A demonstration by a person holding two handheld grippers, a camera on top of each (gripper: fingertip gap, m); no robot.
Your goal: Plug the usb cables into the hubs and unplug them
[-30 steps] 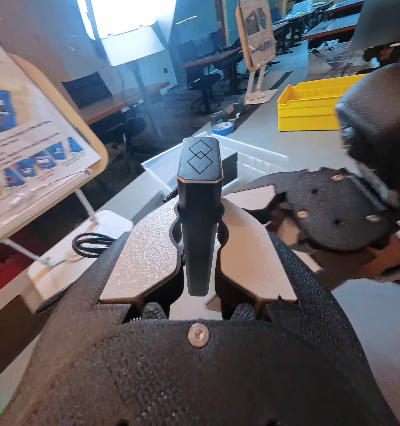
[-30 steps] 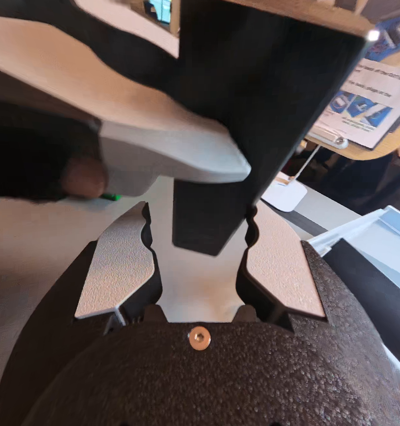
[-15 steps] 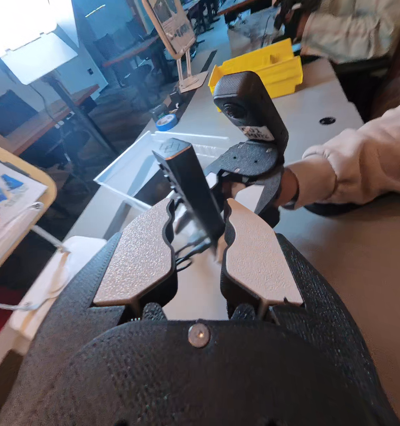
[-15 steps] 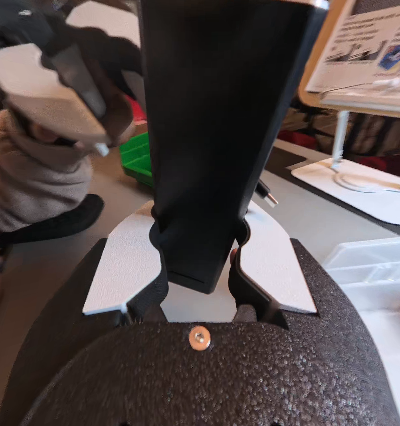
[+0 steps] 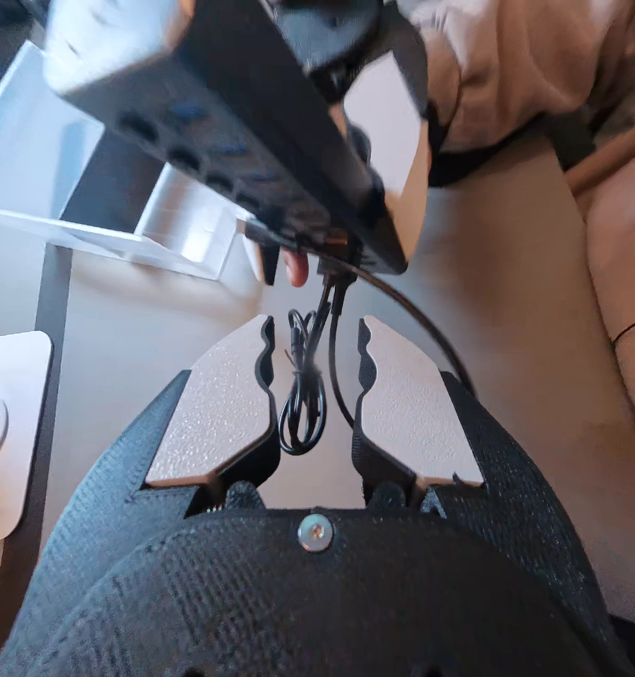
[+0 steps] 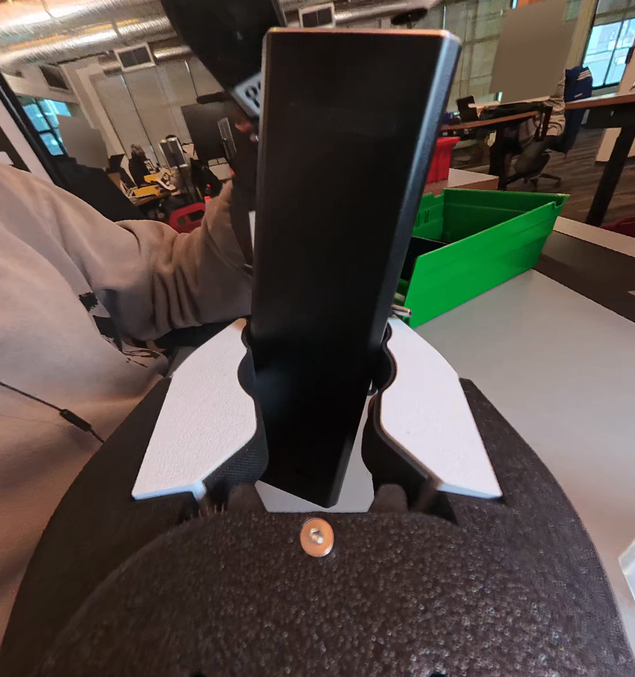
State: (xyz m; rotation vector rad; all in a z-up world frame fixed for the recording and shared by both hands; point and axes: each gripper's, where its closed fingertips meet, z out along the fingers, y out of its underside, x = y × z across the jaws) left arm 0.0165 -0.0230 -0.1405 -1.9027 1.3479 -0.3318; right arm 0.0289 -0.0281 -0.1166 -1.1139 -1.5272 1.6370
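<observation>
While the right gripper (image 6: 318,351) clamps the lower part of a long black hub (image 6: 338,227) between its white fingers (image 6: 206,414), holding it upright in the right wrist view, the left gripper (image 5: 315,351) hangs over the table (image 5: 133,329) with its jaws apart and nothing between them. In the left wrist view the same hub (image 5: 242,121) shows blurred and tilted across the top of the picture, with a row of ports along its near side. Black cables (image 5: 332,289) are plugged in at its lower end; one (image 5: 418,322) curves off to the right, passing behind the right finger. A small coiled cable (image 5: 303,406), tied at its middle, lies on the table just below the hub and shows through the gap between the open fingers (image 5: 217,410). A fingertip (image 5: 296,271) shows just under the hub's lower end, and a beige sleeve (image 5: 510,66) fills the top right corner. A clear tray (image 5: 70,238) sits on the table at upper left, and a white stand base (image 5: 8,432) lies at the left edge. In the right wrist view a green bin (image 6: 491,252) stands on the table (image 6: 550,366) to the right of the hub, a grey sleeve (image 6: 133,271) reaches in from the left, and a second dark object (image 6: 232,44), too unclear to name, sits behind the hub's top
</observation>
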